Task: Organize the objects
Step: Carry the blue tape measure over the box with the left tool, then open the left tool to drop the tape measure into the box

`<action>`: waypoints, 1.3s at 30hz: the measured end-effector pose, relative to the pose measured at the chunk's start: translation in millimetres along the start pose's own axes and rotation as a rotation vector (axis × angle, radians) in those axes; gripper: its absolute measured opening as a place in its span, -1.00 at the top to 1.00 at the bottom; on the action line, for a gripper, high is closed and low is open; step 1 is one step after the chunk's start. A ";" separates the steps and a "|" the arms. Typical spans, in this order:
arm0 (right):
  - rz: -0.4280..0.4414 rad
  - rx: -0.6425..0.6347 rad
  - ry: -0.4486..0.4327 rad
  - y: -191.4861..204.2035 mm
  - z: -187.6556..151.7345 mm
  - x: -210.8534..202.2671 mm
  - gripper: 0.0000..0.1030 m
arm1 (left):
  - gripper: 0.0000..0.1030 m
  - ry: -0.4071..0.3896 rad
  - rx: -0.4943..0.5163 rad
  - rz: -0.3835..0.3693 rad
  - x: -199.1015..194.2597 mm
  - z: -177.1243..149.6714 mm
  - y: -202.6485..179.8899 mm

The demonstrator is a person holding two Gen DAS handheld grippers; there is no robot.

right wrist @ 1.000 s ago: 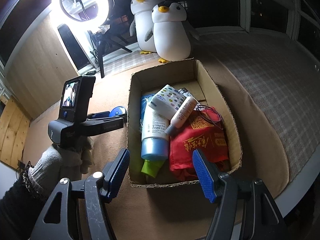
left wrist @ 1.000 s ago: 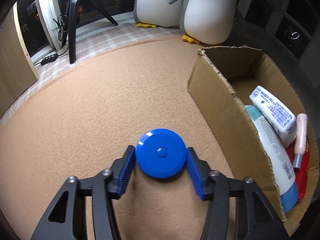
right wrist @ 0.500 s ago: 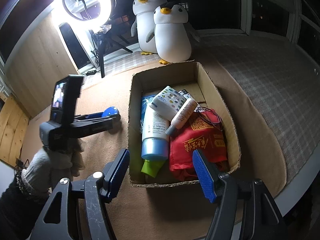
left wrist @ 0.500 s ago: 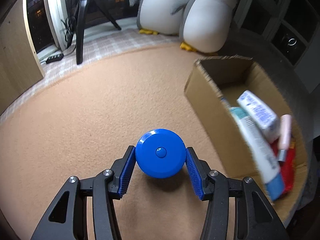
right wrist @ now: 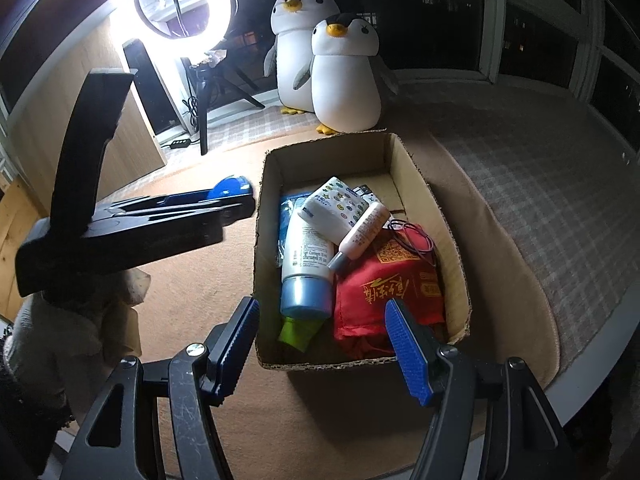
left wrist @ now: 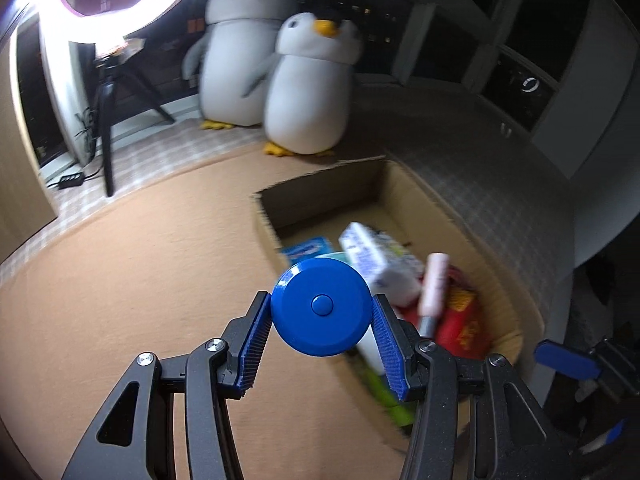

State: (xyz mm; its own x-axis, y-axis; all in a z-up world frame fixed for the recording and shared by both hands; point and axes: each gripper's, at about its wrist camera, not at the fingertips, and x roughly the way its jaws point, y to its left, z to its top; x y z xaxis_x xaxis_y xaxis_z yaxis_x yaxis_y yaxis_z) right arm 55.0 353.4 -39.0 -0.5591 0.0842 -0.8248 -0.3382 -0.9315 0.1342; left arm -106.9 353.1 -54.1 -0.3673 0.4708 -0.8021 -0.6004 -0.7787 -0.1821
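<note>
A soft tan mat (right wrist: pixel 188 292) is covering the floor, with a bright ring light (right wrist: pixel 182 0) shining in the far left corner and two plush penguins (right wrist: pixel 344 76) sitting at the far edge of the mat. A cardboard box (right wrist: pixel 452 256) is sitting on the mat near its right edge, and it is already holding a white tube with a blue cap (right wrist: pixel 306 268), a red packet (right wrist: pixel 390 288), a small pink bottle (right wrist: pixel 362 236) and a white pack with stickers (right wrist: pixel 334 206). The things are lying packed side by side, most likely because the box is where everything is being gathered. The left gripper (left wrist: pixel 320 330) is squeezing a round blue disc (left wrist: pixel 320 308) between its two blue pads, one pad on each side, so the disc is not slipping out while it is in the air. In the left wrist view the disc is showing over the near left edge of the box, probably so it can be dropped in with the rest. The right gripper (right wrist: pixel 322 348) is hanging over the near edge of the box with its jaws apart and nothing between them, as if waiting for its turn. A second ago the disc was lying low on the mat, well to the left of the box; now it is lifted up and is sitting much closer to the box. The right gripper is looking the same as before.
</note>
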 end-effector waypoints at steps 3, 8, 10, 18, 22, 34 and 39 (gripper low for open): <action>-0.015 -0.009 -0.001 0.7 -2.7 -2.0 -0.20 | -0.05 0.007 0.014 -0.009 4.3 1.1 -14.1; -0.059 -0.035 -0.007 1.9 -7.8 -3.7 -0.20 | -0.05 0.029 0.036 -0.018 15.7 0.5 -31.9; -0.063 -0.039 -0.004 2.0 -9.9 -3.7 -0.20 | -0.05 0.035 0.039 -0.024 18.9 0.7 -35.7; -0.066 -0.053 0.001 3.3 -15.3 -6.6 -0.20 | -0.05 0.044 0.055 -0.037 22.6 2.9 -46.3; -0.064 -0.059 0.001 4.9 -16.3 -8.7 -0.20 | -0.07 0.034 0.056 -0.037 18.4 3.2 -48.0; -0.055 -0.082 0.006 15.9 -18.2 -11.5 -0.20 | -0.10 0.011 0.044 -0.020 -4.8 -5.2 -35.1; -0.046 -0.098 0.010 24.9 -18.1 -11.1 -0.20 | -0.10 0.006 0.022 0.000 -18.7 -14.9 -18.5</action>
State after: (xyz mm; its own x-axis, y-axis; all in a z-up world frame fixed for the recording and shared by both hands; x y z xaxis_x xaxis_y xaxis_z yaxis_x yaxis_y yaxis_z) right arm 66.5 322.9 -36.5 -0.5367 0.1246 -0.8345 -0.2878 -0.9568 0.0422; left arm -78.3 352.5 -44.2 -0.3632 0.4687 -0.8052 -0.6158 -0.7693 -0.1701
